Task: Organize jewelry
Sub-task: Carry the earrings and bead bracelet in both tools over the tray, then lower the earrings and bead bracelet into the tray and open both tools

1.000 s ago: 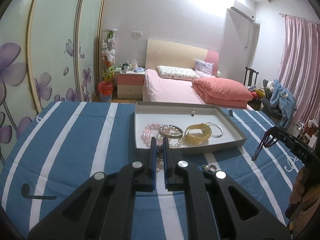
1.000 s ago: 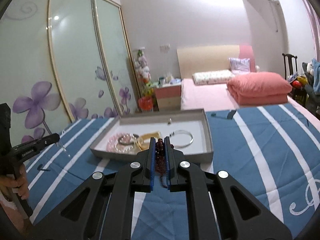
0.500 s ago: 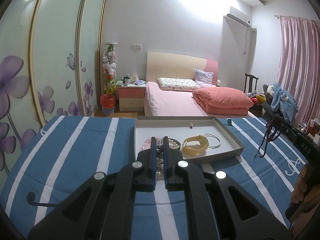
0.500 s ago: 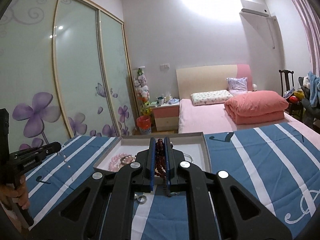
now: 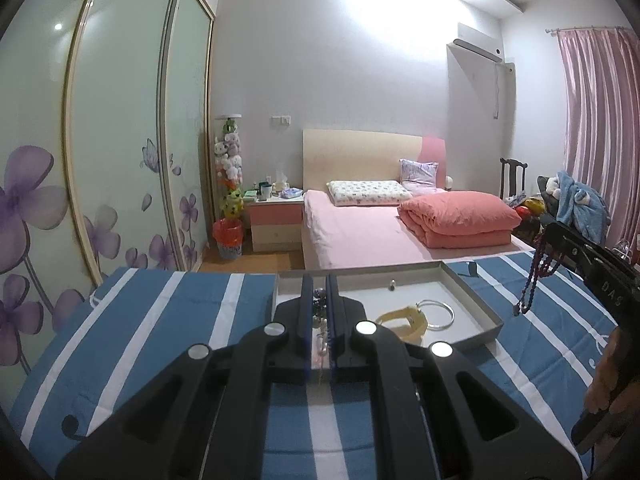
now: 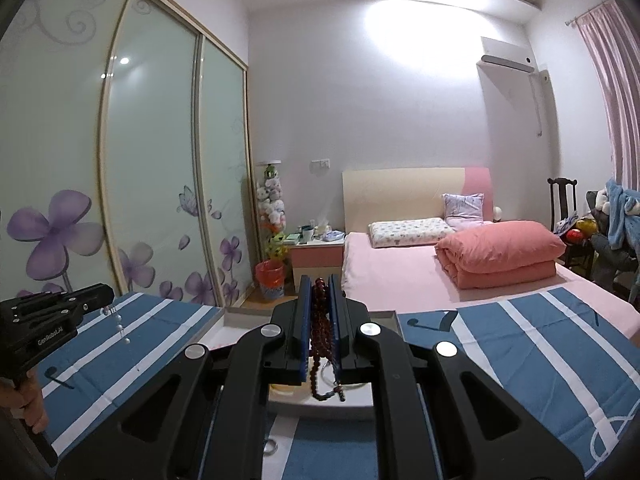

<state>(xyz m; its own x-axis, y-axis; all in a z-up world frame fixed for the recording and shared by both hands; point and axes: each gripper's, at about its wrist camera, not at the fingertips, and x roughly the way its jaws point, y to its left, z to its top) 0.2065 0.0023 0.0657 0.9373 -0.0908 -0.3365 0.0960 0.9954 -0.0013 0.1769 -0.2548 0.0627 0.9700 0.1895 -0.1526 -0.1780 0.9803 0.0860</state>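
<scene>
Both grippers clamped on jewelry above the tray (image 5: pixel 472 294).

Left gripper (image 5: pixel 319 300) fingers pinched on a pale bead strand (image 6: pixel 120 326), lifted over the tray's near left corner. Right gripper (image 6: pixel 320 304) fingers shut on dark red beads (image 6: pixel 320 332), dangling over the tray. Yellow bangle (image 5: pixel 400 320) and silver ring (image 5: pixel 438 312) inside.
</scene>
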